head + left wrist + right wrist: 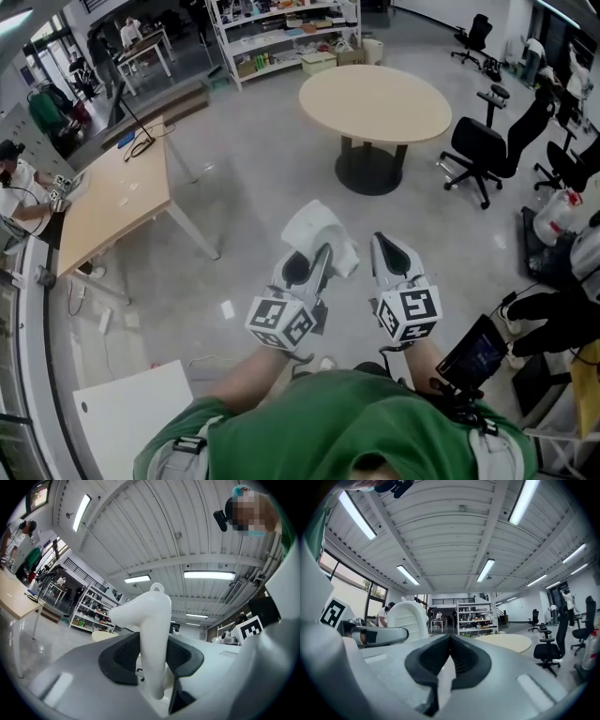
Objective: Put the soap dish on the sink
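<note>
Left gripper view: between the two dark textured pads (123, 654) of the left gripper (151, 660) stands the white glossy plastic soap dish (152, 620). It is seen edge-on, rising upright and curling over to the left at its top. The jaws are partly closed and press on the dish from both sides, which we read as a firm hold.

Right gripper view: the right gripper (450, 644) has its jaws brought together, with nothing between them.

Head view: both grippers are held side by side in front of the person's green shirt (337, 422), pointing forward over the grey polished floor (253, 169). The dish projects beyond the left jaw tips. Further out we see a round beige table on a dark pedestal (375, 101), black office chairs (483, 150) to its right, a long pale wooden desk (117, 202) on the left and white shelving (281, 37) at the far wall. No sink appears in any view.

We judge the step in hand to be the carry: the dish is grasped but not yet placed. The next move calls for finding the sink and bringing the dish over its ledge. The dish should then be lowered until it rests there, and only then should the left jaws part.
</note>
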The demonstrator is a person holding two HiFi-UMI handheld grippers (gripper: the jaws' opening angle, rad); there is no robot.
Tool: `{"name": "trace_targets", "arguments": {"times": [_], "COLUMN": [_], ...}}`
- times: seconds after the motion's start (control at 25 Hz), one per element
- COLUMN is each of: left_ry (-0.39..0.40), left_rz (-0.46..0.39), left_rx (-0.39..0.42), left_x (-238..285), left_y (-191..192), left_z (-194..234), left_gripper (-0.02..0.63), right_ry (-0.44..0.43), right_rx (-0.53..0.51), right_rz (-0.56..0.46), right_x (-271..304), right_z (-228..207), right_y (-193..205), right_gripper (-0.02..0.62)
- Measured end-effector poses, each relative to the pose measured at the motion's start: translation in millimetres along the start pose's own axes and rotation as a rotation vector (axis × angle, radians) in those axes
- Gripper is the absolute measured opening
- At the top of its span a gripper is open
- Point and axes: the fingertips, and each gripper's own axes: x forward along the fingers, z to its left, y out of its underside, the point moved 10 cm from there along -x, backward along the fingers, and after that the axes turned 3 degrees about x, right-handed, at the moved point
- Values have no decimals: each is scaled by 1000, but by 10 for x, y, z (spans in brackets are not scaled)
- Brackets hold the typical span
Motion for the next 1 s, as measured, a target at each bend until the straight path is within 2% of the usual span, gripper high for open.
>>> {"name": "trace_targets", "arguments": {"times": [0.48, 1.0], "left_ry": [-13, -46], "left_rz": [5, 20], "left_rx": [-18, -2], "left_x": [369, 1310], "left_y": [-4, 138], "left_z": [394, 197], "left_gripper": [150, 150], "right_ry": [0, -29], "right_rx": [0, 21], "right_rz": [15, 15], "right_x": [533, 911], "right_z": [-130, -1077], "right_y": [5, -104], "right_gripper": [2, 2]}}
